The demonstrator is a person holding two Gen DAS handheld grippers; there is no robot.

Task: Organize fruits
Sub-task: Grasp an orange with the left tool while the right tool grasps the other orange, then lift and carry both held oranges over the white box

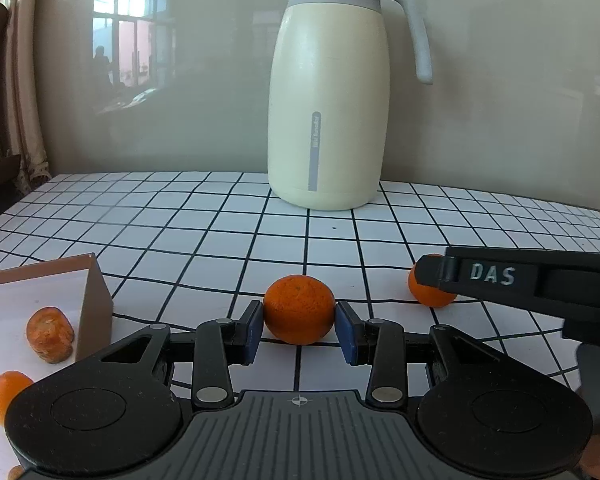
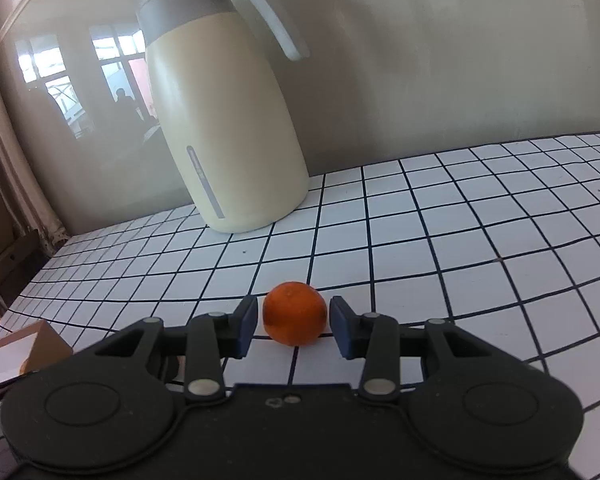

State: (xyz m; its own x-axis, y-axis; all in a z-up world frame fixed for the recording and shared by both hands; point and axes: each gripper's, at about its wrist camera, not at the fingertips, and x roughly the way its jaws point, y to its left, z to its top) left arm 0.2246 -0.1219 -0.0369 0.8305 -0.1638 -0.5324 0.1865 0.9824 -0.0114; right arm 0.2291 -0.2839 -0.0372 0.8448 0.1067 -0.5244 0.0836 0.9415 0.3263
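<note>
My left gripper is shut on an orange tangerine; both blue pads press its sides just above the checked tablecloth. A second, smaller tangerine sits between the pads of my right gripper, which grips it close to the cloth. In the left wrist view that same fruit shows at the right, partly hidden by a black finger of the right gripper. An open cardboard box at the left holds a wrinkled tangerine and a smooth one.
A tall cream thermos jug with a grey lid and handle stands at the back of the table against a glossy wall. The box corner lies left of the right gripper. Curtains and dark furniture stand beyond the table's left edge.
</note>
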